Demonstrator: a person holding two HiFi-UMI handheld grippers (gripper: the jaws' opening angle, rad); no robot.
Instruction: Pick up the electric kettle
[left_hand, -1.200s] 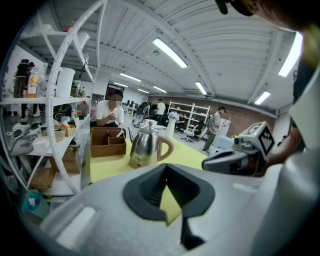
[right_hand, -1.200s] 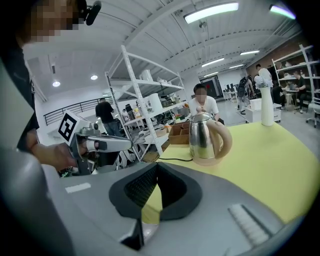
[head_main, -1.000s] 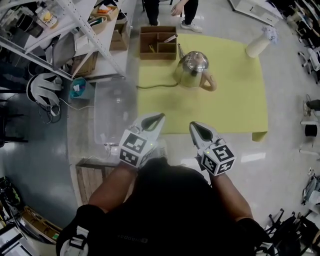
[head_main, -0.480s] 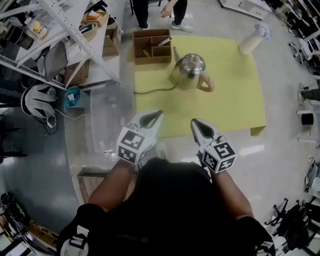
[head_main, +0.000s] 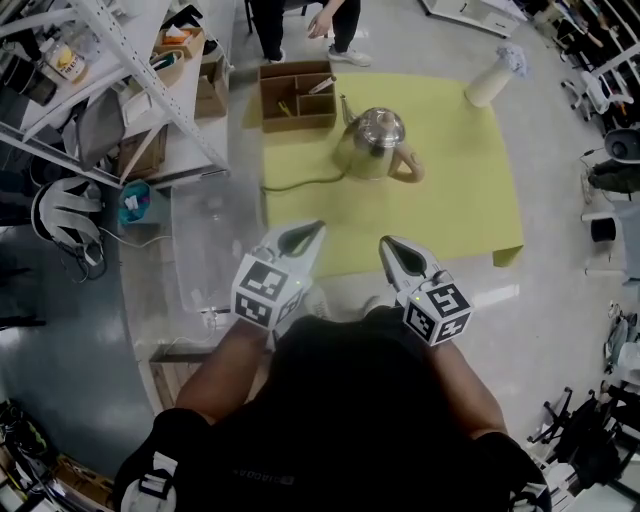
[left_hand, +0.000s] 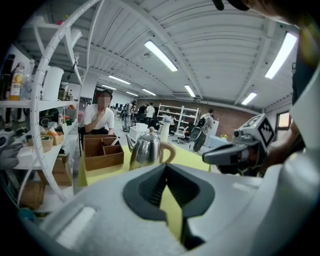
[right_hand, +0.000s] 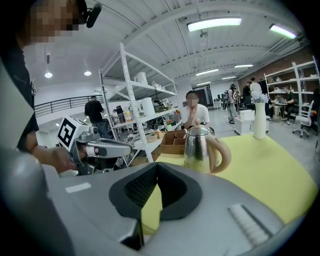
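Both grippers, left (head_main: 303, 234) and right (head_main: 393, 248), have their jaws closed with nothing between them. They hover side by side over the near edge of the yellow table (head_main: 455, 200). Farther on, the steel electric kettle (head_main: 378, 138) stands upright mid-table, well apart from both, its beige handle toward the right. Behind it sits a wooden divided box (head_main: 296, 92).

Shiny metal kettle (head_main: 373, 135) w/ matt plastic handle (head_main: 408, 168); wood box (head_main: 298, 118)

Bright even light, fisheye-warped edges
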